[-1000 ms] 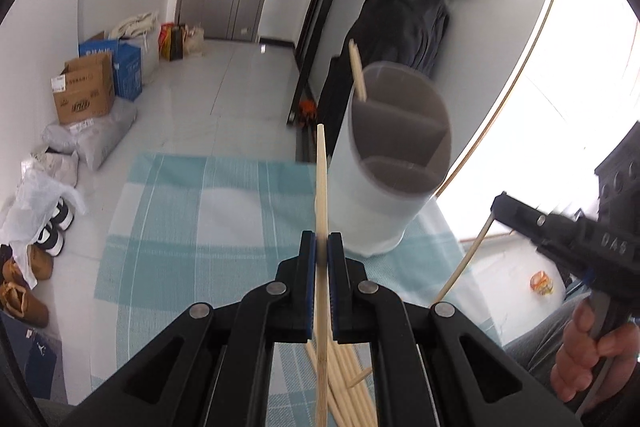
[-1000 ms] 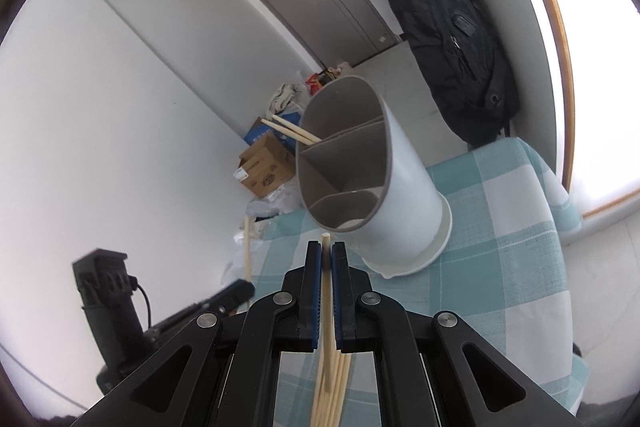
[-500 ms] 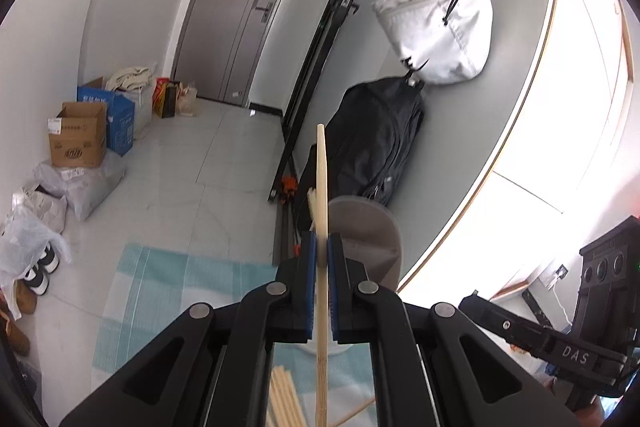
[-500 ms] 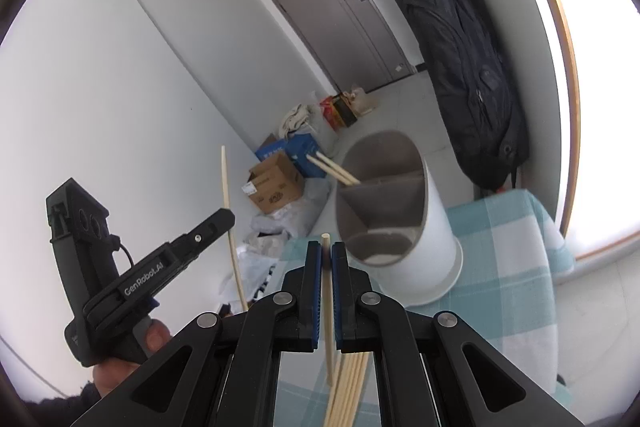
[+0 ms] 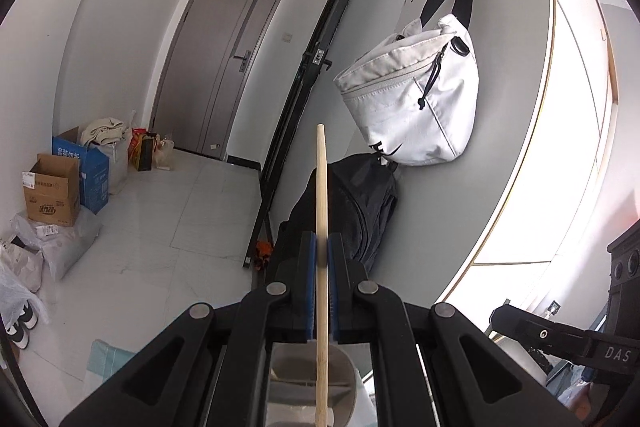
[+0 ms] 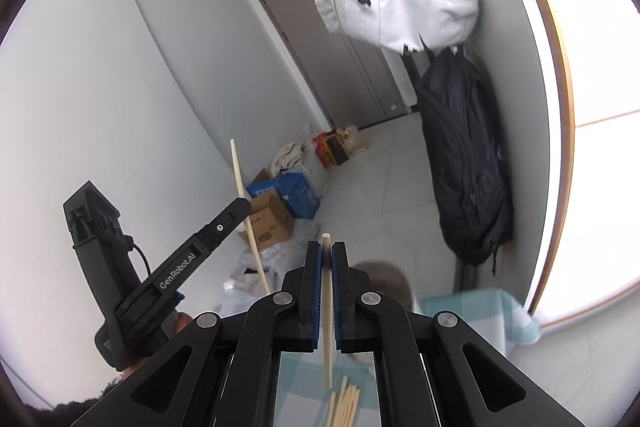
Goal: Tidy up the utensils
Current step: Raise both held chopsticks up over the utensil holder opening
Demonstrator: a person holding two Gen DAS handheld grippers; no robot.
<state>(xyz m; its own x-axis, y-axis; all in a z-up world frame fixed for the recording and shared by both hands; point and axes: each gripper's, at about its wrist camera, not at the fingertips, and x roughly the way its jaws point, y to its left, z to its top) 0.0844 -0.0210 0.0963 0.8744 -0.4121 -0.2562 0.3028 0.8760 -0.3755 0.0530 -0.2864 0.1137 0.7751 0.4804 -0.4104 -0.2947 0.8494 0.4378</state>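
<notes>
From the left wrist camera, the left gripper (image 5: 321, 255) is clenched on a single wooden chopstick (image 5: 321, 211), which stands almost upright between the blue pads and rises well above the jaws. Below the jaws, partly hidden by the gripper's black frame, is the rim of a grey utensil holder (image 5: 344, 373); a divider wall shows inside it, and the lower end of the held chopstick crosses in front of its opening, though whether the stick touches it cannot be told. A corner of a teal checked tablecloth (image 5: 105, 357) shows at lower left. At the right edge the other gripper's black body, marked DAS, comes into view. Behind, a white bag (image 5: 416, 99) hangs on the wall above a black backpack (image 5: 360, 211), and cardboard boxes (image 5: 52, 191) sit on the floor near a grey door (image 5: 224, 67). From the right wrist camera, the right gripper (image 6: 327, 259) is clenched on its own chopstick (image 6: 327, 307), whose top just clears the pads and whose lower end hangs above a loose bundle of chopsticks (image 6: 344, 403) lying on the checked cloth. The holder appears only as a blurred grey shape behind the jaws, its contents unreadable. To the left, the left gripper is seen from the side, held by a hand at its base, gripping its slanted chopstick partway along.
</notes>
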